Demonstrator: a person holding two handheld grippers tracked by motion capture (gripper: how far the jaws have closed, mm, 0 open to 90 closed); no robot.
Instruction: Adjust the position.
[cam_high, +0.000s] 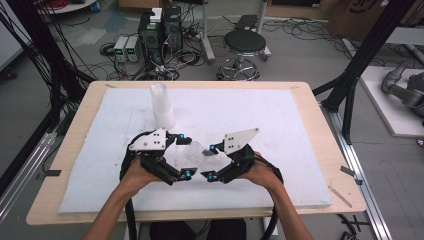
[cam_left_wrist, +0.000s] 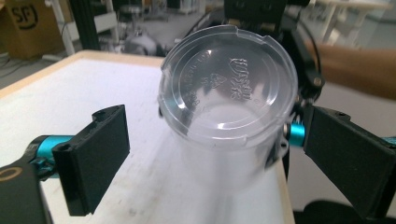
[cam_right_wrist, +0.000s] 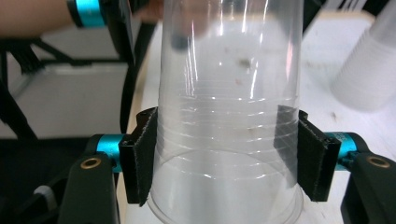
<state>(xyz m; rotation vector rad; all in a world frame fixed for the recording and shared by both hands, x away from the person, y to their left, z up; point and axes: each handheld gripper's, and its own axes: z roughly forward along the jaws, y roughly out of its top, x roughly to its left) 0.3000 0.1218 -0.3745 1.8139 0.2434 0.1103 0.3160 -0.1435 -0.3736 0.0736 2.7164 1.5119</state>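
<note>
A clear plastic cup (cam_high: 192, 150) lies on its side in the air between my two grippers, low over the white foam board (cam_high: 260, 115). My right gripper (cam_high: 212, 162) is shut on it; in the right gripper view both pads (cam_right_wrist: 140, 156) press the cup (cam_right_wrist: 229, 70) near its wide rim. The cup's embossed base (cam_left_wrist: 229, 93) points at my left gripper (cam_high: 186, 155). That gripper (cam_left_wrist: 219, 158) is open, its jaws standing wide on either side of the base without touching it.
An upside-down stack of white cups (cam_high: 162, 105) stands on the board behind the left gripper, and shows blurred in the right gripper view (cam_right_wrist: 369, 60). The wooden table rim (cam_high: 330, 150) frames the board. A stool (cam_high: 244, 42) and electronics (cam_high: 160, 30) sit on the floor beyond.
</note>
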